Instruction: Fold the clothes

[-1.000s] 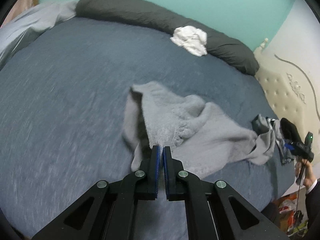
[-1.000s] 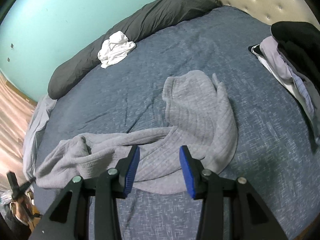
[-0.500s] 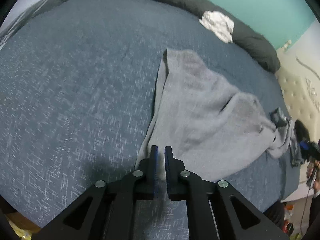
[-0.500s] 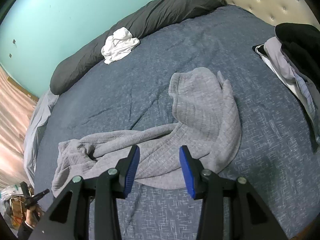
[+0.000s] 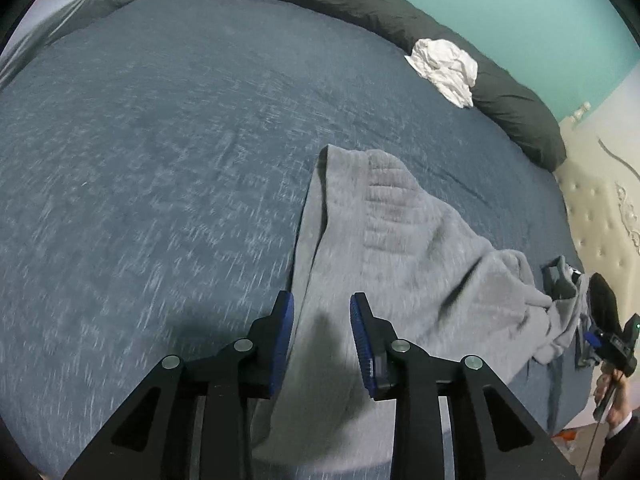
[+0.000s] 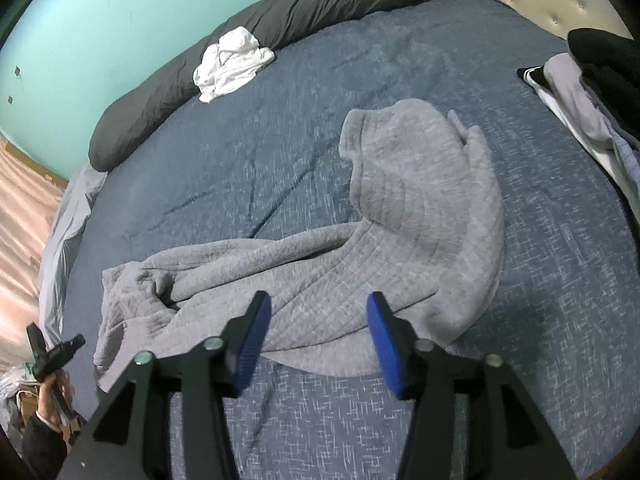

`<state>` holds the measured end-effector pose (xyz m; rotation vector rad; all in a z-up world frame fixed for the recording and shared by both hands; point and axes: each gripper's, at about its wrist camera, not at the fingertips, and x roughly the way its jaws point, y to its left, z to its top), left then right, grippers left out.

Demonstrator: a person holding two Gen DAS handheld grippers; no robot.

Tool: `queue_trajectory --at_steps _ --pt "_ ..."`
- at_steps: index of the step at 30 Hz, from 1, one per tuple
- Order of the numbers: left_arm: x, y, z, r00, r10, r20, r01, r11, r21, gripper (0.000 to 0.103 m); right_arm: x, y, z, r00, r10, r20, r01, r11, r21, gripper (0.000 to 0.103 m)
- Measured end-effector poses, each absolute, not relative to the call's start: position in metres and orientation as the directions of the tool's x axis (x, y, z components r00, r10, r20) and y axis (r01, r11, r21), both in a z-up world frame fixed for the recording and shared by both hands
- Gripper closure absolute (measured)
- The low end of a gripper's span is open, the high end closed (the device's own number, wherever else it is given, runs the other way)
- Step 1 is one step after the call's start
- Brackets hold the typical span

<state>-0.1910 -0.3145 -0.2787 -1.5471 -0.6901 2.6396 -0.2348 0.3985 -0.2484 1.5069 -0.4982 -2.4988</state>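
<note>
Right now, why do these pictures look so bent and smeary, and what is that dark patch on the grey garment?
Left wrist view: fisheye bulges the bed; motion blur streaks it; the left gripper shadows the grey garment. Right wrist view: same bending, sharper; weave legible near the right gripper.

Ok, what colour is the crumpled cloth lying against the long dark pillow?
White. The crumpled cloth shows best in the right wrist view.

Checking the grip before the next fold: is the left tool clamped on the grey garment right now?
No. The left tool is open, its blue pads apart above the grey garment.
</note>
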Motion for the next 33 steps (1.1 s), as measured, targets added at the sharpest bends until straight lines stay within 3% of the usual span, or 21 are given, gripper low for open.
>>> queue_trajectory --at_steps 7,11,33 --pt "-0.228 -0.306 -0.286 -0.506 0.219 -0.834 0.195 -0.913 -0.359 0.070 -0.258 0.385 -0.267 -0.431 -0.315 -0.846 -0.003 -0.937 0.350 0.048" --pt "-0.250 -0.303 -0.287 -0.506 0.230 -0.831 0.189 -0.911 -0.367 0.062 -0.276 0.373 -0.279 -0.403 -0.309 -0.862 0.010 -0.943 0.333 0.047" --pt "-0.321 -0.306 -0.302 -0.509 0.223 -0.831 0.196 -0.910 -0.365 0.047 -0.343 0.320 -0.330 -0.316 -0.236 -0.919 0.192 -0.964 0.182 0.034"
